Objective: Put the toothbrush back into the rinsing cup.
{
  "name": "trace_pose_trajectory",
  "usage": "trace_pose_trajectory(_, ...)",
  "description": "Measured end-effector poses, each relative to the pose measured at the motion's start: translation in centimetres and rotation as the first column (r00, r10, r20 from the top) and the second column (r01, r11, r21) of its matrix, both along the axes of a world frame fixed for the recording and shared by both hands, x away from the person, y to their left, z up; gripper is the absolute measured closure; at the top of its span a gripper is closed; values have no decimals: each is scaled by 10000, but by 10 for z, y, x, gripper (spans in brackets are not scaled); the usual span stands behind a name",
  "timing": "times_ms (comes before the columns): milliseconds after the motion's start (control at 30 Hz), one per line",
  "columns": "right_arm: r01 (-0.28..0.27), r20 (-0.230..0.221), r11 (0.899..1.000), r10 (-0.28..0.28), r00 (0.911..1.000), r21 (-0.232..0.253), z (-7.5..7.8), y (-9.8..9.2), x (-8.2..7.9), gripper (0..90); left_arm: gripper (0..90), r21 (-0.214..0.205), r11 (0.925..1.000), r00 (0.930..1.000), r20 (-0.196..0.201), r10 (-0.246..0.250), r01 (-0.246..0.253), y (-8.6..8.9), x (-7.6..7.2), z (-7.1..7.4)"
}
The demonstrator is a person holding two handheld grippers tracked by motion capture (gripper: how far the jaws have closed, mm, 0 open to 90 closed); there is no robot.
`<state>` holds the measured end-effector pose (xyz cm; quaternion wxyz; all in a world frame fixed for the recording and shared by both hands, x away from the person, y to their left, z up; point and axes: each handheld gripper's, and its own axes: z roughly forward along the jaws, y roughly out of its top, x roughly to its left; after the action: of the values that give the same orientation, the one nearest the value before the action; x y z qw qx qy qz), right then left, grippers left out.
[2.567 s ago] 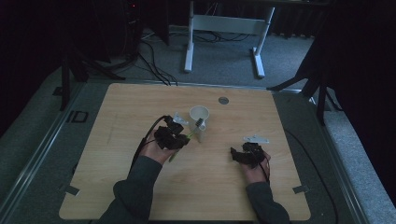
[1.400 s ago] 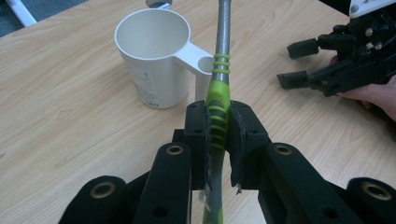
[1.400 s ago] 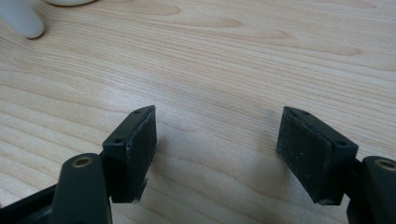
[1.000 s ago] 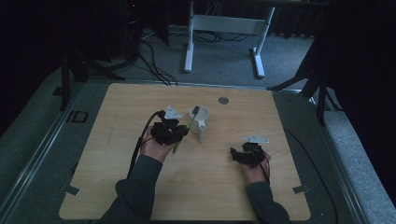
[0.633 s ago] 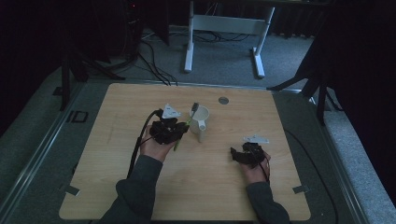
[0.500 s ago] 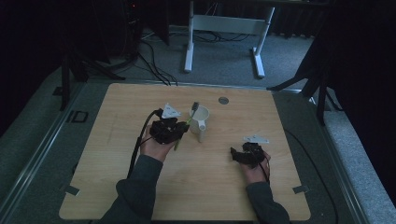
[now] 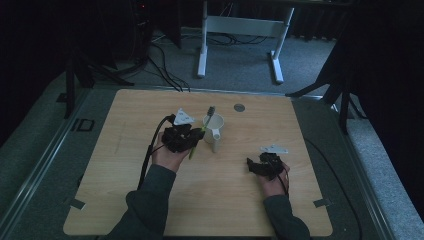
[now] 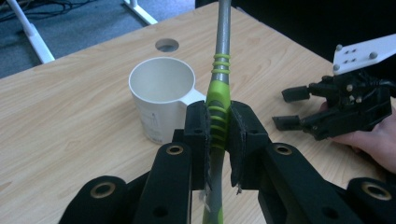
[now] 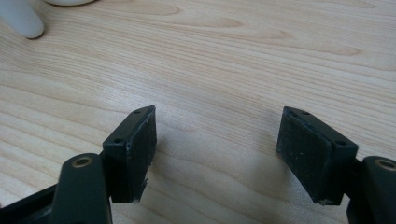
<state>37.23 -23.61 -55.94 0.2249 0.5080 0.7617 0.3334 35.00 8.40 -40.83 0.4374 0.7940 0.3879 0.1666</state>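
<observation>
The green-and-grey tool (image 8: pixel 218 100) stands nearly upright, clamped at its ribbed green grip by the jaws of the left gripper (image 8: pixel 218 123); its grey shaft rises out of the top of the left gripper view, so its upper end cannot be made out there. In the high view the tool (image 7: pixel 205 122) leans with its dark tip just over the rim of the white cup (image 7: pixel 214 131). The cup (image 8: pixel 161 100) sits upright on the wooden surface (image 8: pixel 60 121), handle toward the person, apparently empty. To place the tool well, the left gripper (image 7: pixel 184 139) should likely lower the tool's end inside the rim without knocking the wall, since the light cup may tip or slide. The right gripper (image 9: pixel 219 149) rests apart with its jaws spread on nothing; it could steady the cup.
</observation>
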Motion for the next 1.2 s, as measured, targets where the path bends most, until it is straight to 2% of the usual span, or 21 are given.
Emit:
trace_pose_trajectory(500,-12,11,10000,12,10000,-13,0,0,0,282,789,-462,9989,9998,142,130,-124,-2,5,-2)
trace_pose_trajectory(800,-12,11,10000,12,10000,-8,0,0,0,282,789,-1178,9926,9992,209,331,-304,3,8,-6)
trace_pose_trajectory(1200,-7,12,10000,7,10000,-10,0,0,0,282,788,-1577,9874,9993,326,185,-132,6,9,-6)
